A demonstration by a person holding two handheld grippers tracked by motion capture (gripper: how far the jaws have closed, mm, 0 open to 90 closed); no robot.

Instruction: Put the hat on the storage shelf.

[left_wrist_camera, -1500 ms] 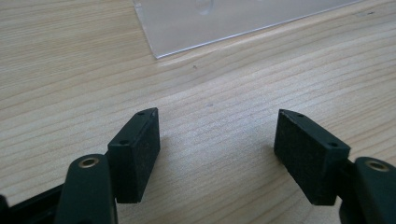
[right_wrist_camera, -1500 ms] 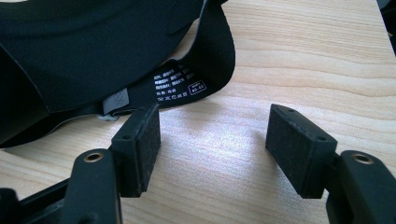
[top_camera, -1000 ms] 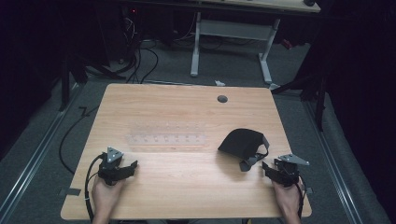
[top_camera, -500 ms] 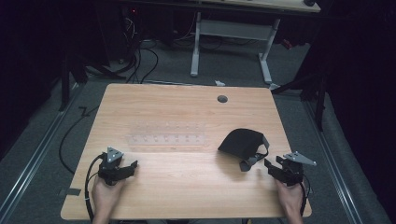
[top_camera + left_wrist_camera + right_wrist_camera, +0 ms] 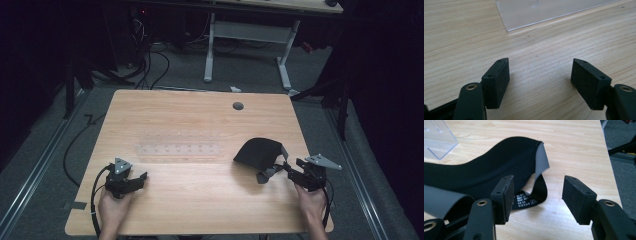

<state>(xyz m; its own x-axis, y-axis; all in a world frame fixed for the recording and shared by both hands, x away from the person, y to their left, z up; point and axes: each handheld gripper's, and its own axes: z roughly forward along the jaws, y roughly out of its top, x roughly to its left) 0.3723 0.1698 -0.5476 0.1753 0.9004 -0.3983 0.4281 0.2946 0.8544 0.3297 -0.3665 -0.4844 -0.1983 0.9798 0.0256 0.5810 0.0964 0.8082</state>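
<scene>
A black fabric mask (image 5: 257, 152) with a grey lining and a strap (image 5: 541, 188) lies on the right half of the wooden table (image 5: 200, 200). My right gripper (image 5: 289, 170) hovers just right of it, open. In the right gripper view its jaws (image 5: 537, 195) stand wide with bare wood between them, the strap loop and a white label (image 5: 525, 200) just beyond the left pad. The black cloth (image 5: 486, 167) spreads to the left. My left gripper (image 5: 142, 177) rests at the table's near left, open, and its pads (image 5: 540, 75) frame bare wood.
A clear acrylic rack (image 5: 177, 149) lies at the table's middle; its corner (image 5: 544, 12) sits ahead of the left jaws, and it also shows in the right gripper view (image 5: 439, 142). A cable hole (image 5: 238, 106) is at the far side. The table's right edge (image 5: 607, 152) is close.
My right hand has lifted a little off the table, beside the mask's strap. The left hand, the mask and the rack have stayed where they were.
</scene>
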